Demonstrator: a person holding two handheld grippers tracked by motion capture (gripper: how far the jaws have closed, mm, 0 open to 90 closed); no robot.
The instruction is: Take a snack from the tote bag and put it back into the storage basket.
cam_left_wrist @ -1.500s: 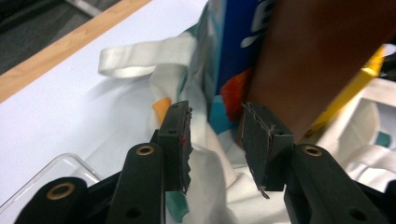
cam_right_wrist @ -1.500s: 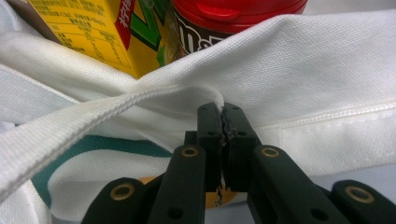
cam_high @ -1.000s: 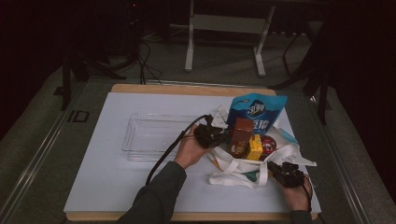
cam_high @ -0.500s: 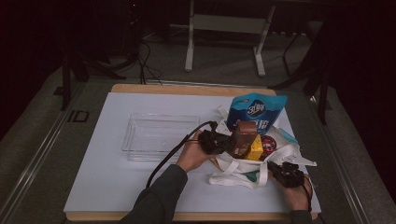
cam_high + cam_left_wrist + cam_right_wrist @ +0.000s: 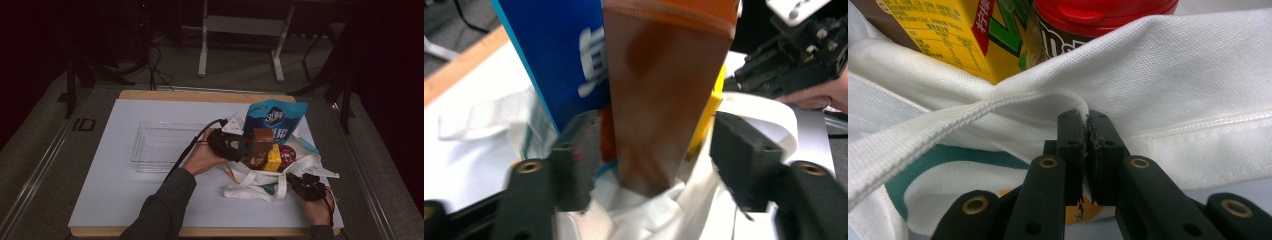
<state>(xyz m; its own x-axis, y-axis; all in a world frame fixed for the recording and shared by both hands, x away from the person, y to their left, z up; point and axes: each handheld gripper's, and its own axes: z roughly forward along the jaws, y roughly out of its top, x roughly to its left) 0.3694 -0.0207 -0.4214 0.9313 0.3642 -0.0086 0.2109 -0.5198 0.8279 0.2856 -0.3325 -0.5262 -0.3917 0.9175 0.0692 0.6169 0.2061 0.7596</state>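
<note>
The left gripper [image 5: 644, 145], whose jaws have just been opening and are now standing apart on either side of the tall brown flat-sided packet [image 5: 664, 90] without pressing it, is leaving that packet standing upright in the white cloth tote bag [image 5: 260, 182] beside the blue crinkly snack bag [image 5: 276, 120], so it is probably risking a topple onto the yellow drink carton [image 5: 953, 35]. The right gripper [image 5: 1087, 135] is pinching the bag's rim shut-tight, and a slip there could be letting the mouth sag. The bag's depths are lying hidden, and the red-lidded jar [image 5: 1098, 20] is being cut off.

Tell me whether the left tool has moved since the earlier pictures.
Yes. In the high view the left tool has shifted right, away from the clear tray and up against the brown packet in the white bag; its jaws have just opened around that packet.
</note>
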